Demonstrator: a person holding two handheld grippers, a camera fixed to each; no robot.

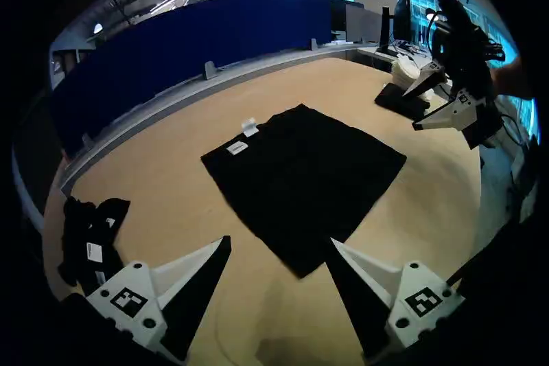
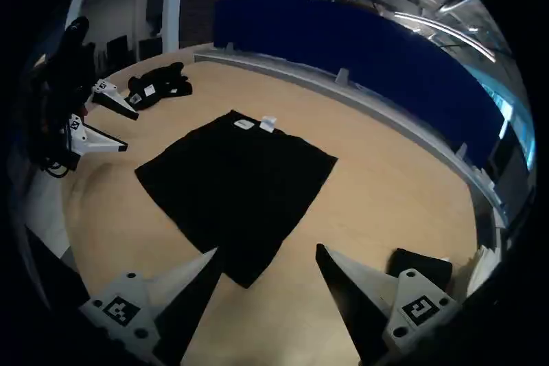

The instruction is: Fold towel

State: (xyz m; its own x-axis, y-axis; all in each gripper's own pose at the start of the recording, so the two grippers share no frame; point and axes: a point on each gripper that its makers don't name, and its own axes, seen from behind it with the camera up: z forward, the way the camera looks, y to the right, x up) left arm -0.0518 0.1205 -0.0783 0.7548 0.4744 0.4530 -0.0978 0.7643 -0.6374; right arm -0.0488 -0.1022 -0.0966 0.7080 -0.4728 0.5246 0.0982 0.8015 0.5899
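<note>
Your towel lies spread flat mid table, one corner pointing at your left gripper, white tags on the far-left edge. It looks near square, so the long axis can't be told. Left gripper and right gripper hover with fingers spread apart, gripping nothing.

Black towel lies flat on the wooden surface, left gripper jaws spread at its near corner, right gripper beyond, crumpled dark cloth at left.
</note>
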